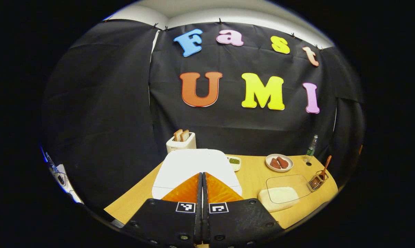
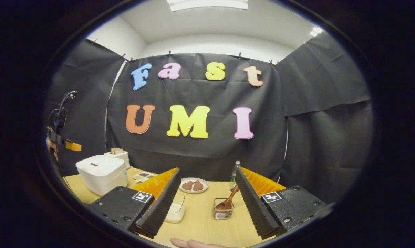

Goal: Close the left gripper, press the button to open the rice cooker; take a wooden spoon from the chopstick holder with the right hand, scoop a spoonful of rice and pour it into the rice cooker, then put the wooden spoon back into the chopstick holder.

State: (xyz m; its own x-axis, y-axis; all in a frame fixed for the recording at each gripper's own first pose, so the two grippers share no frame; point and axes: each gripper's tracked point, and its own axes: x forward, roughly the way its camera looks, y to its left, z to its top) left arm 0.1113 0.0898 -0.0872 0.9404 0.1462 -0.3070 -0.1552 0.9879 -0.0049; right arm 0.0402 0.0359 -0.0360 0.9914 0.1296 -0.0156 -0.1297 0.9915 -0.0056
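Two fingers of the left gripper (image 1: 202, 179) were pressed together above the rice cooker (image 1: 193, 167) at twelve o'clock; the button should be pressed squarely, while the right gripper (image 2: 207, 193) was held wide before the wooden spoon (image 2: 228, 203).

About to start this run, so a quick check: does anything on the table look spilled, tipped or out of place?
Nothing stands out. The rice cooker sits upright with its lid shut, the wooden spoon stands in the chopstick holder, the rice container keeps its clear lid on, and no spill marks the table.
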